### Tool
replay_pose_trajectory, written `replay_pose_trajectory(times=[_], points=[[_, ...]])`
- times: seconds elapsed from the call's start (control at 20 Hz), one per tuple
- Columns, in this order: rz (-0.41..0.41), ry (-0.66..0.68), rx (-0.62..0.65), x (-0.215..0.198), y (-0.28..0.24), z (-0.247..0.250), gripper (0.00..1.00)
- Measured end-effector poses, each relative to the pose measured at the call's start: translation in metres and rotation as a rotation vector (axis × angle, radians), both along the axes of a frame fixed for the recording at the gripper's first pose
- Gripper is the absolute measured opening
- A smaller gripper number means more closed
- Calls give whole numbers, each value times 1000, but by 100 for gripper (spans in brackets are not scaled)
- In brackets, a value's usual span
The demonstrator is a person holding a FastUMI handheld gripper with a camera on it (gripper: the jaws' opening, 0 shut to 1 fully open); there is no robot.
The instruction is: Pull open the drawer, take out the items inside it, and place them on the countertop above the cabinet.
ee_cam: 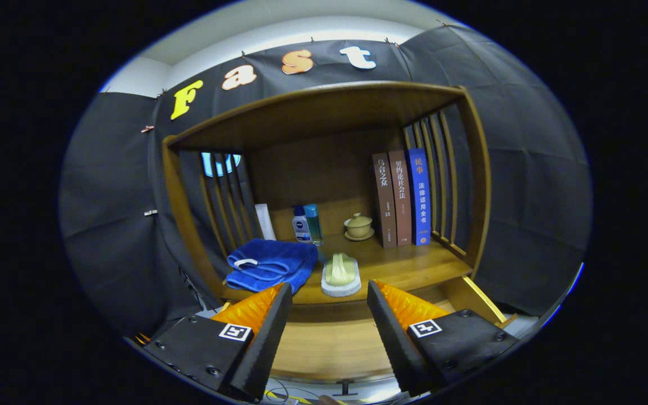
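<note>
Gripper (328, 315) at the bottom of the frame, fingers spread wide apart, nothing between them.

Between and below the fingers, lower centre: the drawer (329, 349), pulled out toward the viewer, its wooden floor bare in the part that shows. Its right side wall runs up to lower right. Whether anything lies in the corners hidden by the fingers, cannot tell.

Just beyond the fingertips, centre of frame: the countertop (408, 264). On its front edge, a scrubbing brush (341, 274) with a pale handle, long axis running away from the gripper, straight ahead in the gap. Left of it, touching or nearly, a folded blue towel (270, 264).

Further back: two small bottles (307, 224), a lidded teacup on a saucer (359, 226), then three upright books (403, 197) right of centre.

Judgement: drawer looks emptied; items appear already placed above.
</note>
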State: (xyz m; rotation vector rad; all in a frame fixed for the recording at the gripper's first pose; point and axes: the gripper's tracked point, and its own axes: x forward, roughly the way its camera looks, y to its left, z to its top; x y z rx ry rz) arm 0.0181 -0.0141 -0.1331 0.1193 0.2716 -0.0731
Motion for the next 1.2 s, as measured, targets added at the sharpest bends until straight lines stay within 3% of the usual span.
replay_pose_trajectory(times=[0.2, 0.4, 0.8, 1.2], points=[[3, -14, -23, -57, 12, -33, 87], [16, 24, -42, -79, 18, -69, 87], [-17, 77, -18, -84, 9, -134, 87], [-40, 118, -34, -71, 6, -156, 86]])
